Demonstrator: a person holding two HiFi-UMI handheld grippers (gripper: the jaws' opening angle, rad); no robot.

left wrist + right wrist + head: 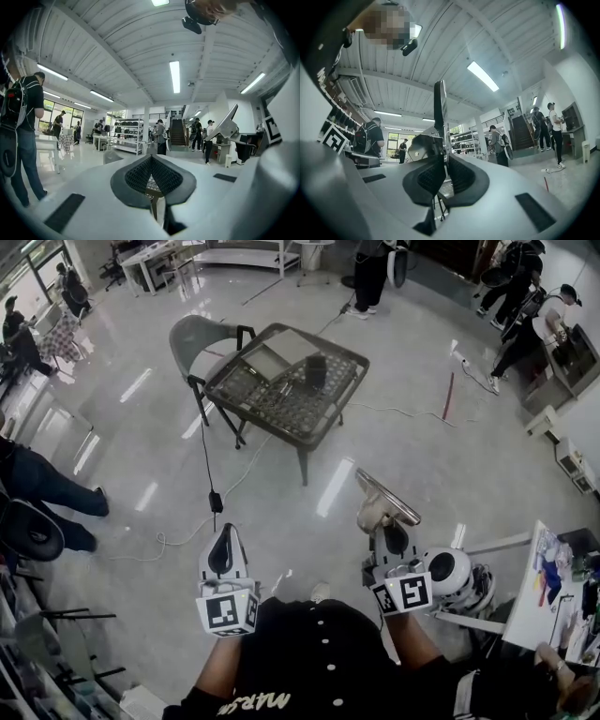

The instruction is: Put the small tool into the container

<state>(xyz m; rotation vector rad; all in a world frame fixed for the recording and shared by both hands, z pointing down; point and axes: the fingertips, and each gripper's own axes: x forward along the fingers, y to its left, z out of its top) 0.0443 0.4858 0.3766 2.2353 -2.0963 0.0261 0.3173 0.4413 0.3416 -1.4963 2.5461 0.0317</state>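
**Over the glossy grey floor, the tool sits clamped in my right gripper**

Out ahead in the head view, I hold both grippers over the polished grey floor point(141, 427), well short of the dark woven-top table with thin metal legs point(253, 413). My right gripper point(387, 524) has its jaws clamped on the small tool, a flat shiny metal blade with a pale handle point(386, 495). The blade slants up and to the left past the fingertips. In the right gripper view the same tool point(440, 108) shows edge-on as a thin upright strip. It rises from between the right gripper's point(443, 173) two black ribbed pads point(461, 176), which press on it from either side.

My left gripper point(222, 532) carries nothing. In the left gripper view point(152, 171) its black ribbed pads point(136, 176) meet at the tips with nothing between them, so its jaws are together.

I can see the small black upright container point(316, 369) standing on the table top, well apart from the tool and from both grippers. A grey moulded chair with dark legs point(192, 334) stands just beside the table's left side. A thin black cable point(208, 465) runs across the floor from near the chair towards my left gripper. Several people stand around the edges of the room, far from the table
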